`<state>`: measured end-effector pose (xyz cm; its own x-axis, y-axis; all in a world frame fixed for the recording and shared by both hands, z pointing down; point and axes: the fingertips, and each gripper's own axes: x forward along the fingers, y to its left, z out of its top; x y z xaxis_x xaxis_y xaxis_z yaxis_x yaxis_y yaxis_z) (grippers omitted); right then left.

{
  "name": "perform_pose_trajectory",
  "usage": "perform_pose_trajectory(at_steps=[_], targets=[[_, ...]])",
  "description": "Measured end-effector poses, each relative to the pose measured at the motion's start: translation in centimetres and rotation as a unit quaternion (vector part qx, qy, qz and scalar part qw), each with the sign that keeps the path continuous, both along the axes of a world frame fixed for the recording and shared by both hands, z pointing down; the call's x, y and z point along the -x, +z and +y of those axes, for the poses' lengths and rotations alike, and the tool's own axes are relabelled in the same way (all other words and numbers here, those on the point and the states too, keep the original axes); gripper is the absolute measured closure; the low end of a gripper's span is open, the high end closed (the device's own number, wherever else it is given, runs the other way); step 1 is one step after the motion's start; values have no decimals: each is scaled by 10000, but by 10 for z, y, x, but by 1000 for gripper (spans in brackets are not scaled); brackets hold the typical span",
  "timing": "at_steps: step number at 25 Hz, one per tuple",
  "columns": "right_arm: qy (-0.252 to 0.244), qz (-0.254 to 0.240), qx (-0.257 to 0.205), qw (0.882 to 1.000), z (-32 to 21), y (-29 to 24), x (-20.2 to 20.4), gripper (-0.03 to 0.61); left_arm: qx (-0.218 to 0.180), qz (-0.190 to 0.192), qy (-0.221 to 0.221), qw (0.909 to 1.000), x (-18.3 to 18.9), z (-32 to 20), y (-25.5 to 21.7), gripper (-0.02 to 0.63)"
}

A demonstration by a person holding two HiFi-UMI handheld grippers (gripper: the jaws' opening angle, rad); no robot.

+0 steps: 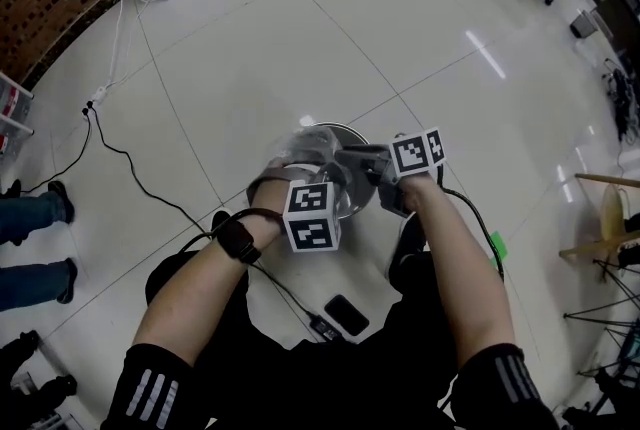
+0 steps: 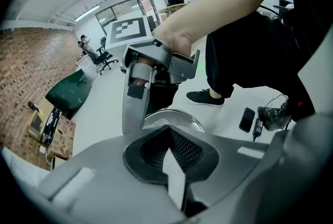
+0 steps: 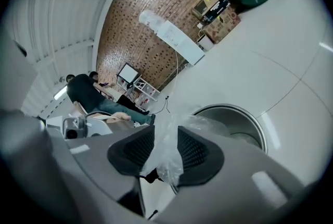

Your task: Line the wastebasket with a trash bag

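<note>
White tile floor (image 1: 420, 38), wastebasket (image 1: 336, 126) at our feet. Bag (image 3: 169, 152) bunched above rim and, we judge, not yet seated. Left gripper (image 2: 169, 137) clenched on bag film. Right gripper (image 3: 165, 137) released, bag loose between pads. Left for us: spread mouth, fold over rim.
</note>
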<state>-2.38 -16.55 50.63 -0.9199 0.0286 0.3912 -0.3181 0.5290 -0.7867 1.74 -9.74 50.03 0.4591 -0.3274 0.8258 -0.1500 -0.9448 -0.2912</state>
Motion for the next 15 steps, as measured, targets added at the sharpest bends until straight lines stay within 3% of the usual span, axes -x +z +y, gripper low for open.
perform_pose_trajectory(at_steps=[5, 11, 13, 15], targets=[[-228, 357, -358, 9985, -1, 2, -5, 570, -30, 102, 14, 9999, -6, -3, -3, 615], [-59, 851, -990, 9914, -25, -10, -33, 571, 394, 1130, -205, 9926, 2, -5, -48, 509], [28, 958, -1062, 9897, -32, -14, -49, 571, 430, 1272, -296, 9905, 14, -5, -62, 493], [90, 1074, -1133, 9877, -36, -16, -65, 571, 412, 1184, -442, 9911, 31, -6, -67, 488]])
